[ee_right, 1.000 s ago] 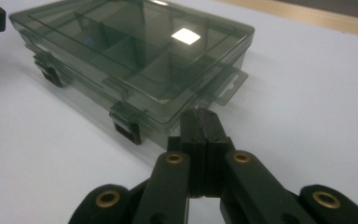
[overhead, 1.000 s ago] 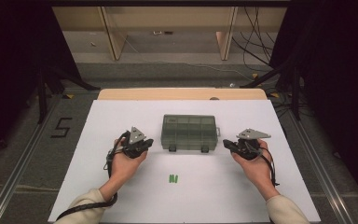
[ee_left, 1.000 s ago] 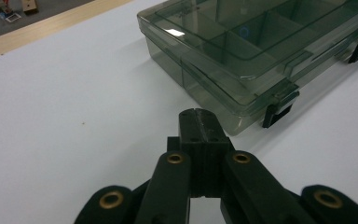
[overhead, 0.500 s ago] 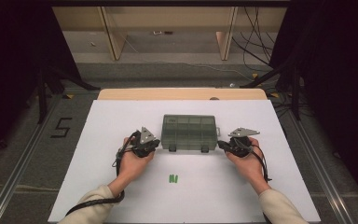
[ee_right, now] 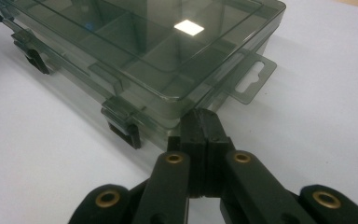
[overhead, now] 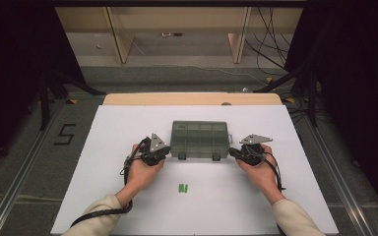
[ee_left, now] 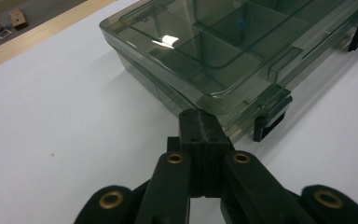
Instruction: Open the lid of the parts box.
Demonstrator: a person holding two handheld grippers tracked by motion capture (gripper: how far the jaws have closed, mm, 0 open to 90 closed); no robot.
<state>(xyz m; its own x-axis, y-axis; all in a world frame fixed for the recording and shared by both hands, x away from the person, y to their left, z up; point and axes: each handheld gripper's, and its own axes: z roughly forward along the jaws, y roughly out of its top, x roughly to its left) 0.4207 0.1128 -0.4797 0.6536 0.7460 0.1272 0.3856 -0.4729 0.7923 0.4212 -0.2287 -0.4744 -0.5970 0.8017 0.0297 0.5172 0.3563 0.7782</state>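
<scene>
Two clenched grippers, left gripper (overhead: 163, 151) and right gripper (overhead: 234, 152), flank the smoky compartment box (overhead: 200, 139) on the white bench (overhead: 103, 162); grey floor (overhead: 24, 162) beyond.

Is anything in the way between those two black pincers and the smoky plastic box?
Nothing visible. The left gripper and right gripper, both shut, already sit at the near corners of the compartment box. The small green piece lies nearer the person, out of the way.

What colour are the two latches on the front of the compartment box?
Black, against the box's smoky translucent grey; a latch shows best in the left gripper view.
</scene>
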